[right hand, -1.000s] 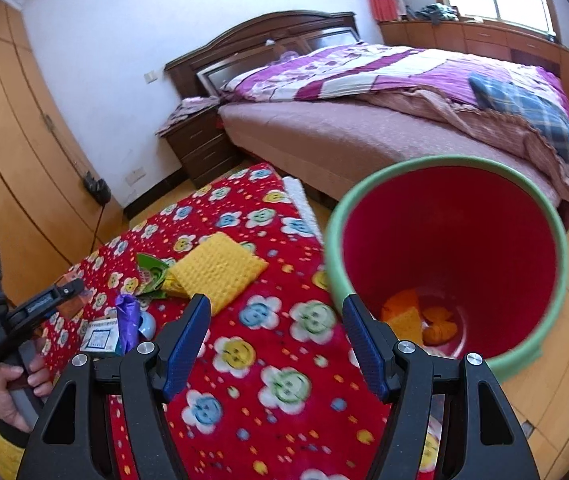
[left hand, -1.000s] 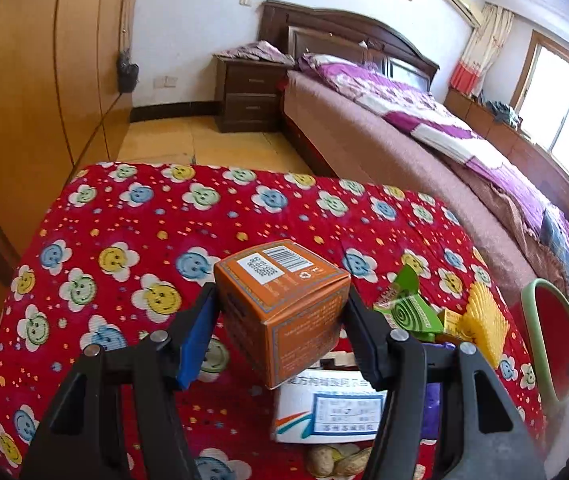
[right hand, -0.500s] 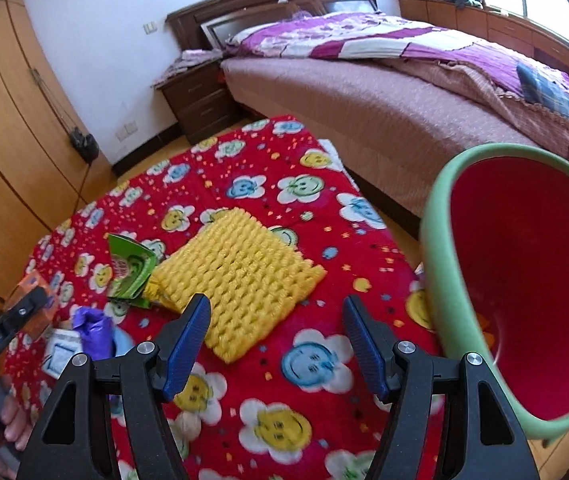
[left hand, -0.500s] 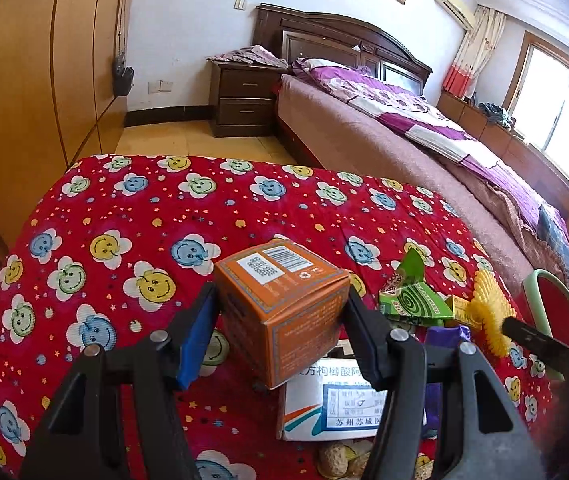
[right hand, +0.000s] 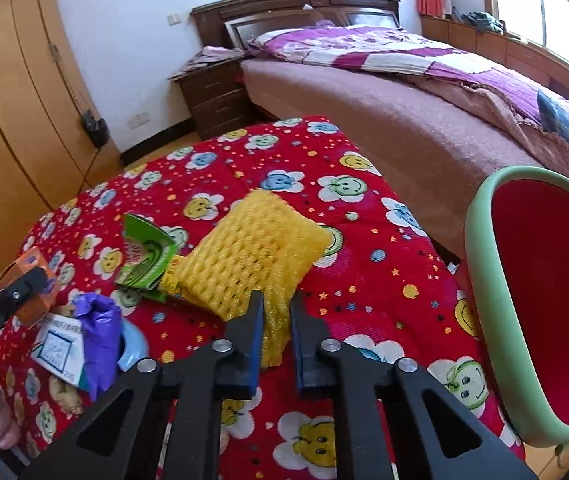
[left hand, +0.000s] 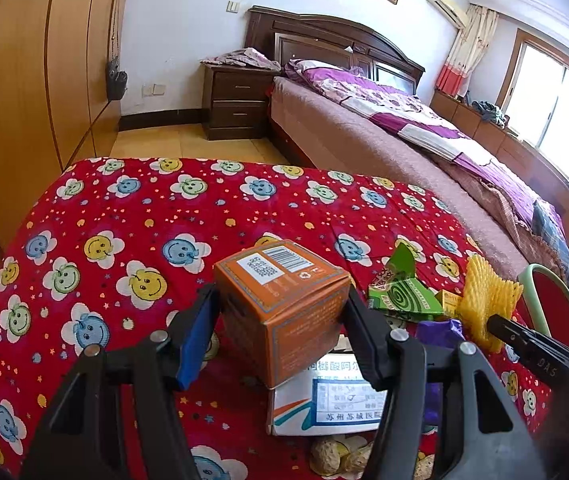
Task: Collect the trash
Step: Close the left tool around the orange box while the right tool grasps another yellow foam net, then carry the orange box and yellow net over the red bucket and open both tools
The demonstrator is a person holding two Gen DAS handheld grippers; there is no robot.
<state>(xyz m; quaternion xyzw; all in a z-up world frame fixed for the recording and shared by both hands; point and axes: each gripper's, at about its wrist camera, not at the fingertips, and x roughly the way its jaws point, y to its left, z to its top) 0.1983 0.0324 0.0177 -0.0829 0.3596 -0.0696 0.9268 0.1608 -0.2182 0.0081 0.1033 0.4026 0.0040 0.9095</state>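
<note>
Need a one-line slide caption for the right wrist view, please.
Right gripper pinching the yellow foam net on the smiley tablecloth, red bin waiting alongside.

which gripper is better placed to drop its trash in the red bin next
Right. The right gripper pinches the yellow foam net beside the red bin; the left gripper holds the orange box farther away.

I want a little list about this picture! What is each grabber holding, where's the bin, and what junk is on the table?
left gripper: shut on orange box
right gripper: shut on yellow foam net
bin: red inside, green rim, beside the table's right edge
table: red smiley-flower cloth
other trash: green wrapper, purple wrapper, white medicine box, nut shells
</note>
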